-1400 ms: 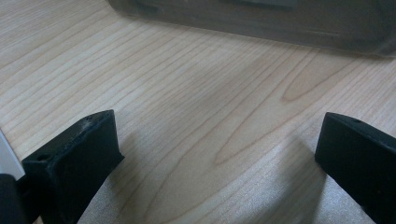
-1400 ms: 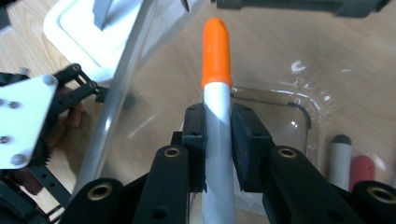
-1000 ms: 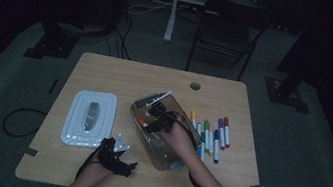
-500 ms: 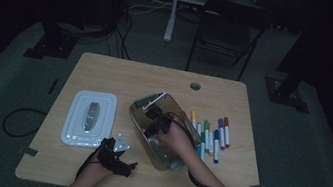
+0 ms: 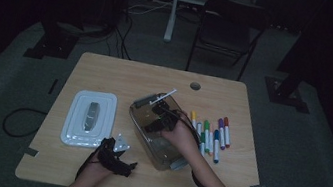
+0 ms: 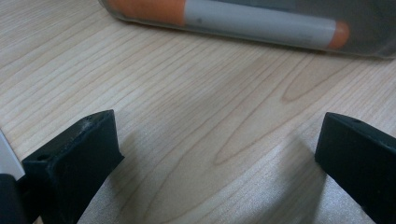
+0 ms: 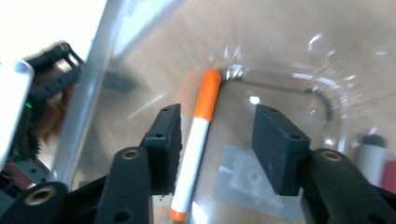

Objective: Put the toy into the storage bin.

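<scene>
Right gripper [image 7: 215,144] sits inside the clear plastic bin [image 5: 142,120] mid-frame in the high view, and its black blocky jaws have just been opening. An orange-and-white marker [image 7: 196,144] lies on the bin's glossy floor between the jaws, hugging the left one, with a gap to the right one, so it isn't pinched. The marker is a smooth round barrel, orange cap toward the top of the frame and a small orange plug at the bottom end.

Left gripper [image 6: 217,154] rests low on the pale wood-grain surface [image 6: 187,102], jaws spread wide with nothing between them; the bin's wall and that same marker run along the top of its frame.

In the high view, a row of colored markers [image 5: 211,133] lies just right of the bin, and a flat white lid [image 5: 89,118] with a grey handle sits to its left.
</scene>
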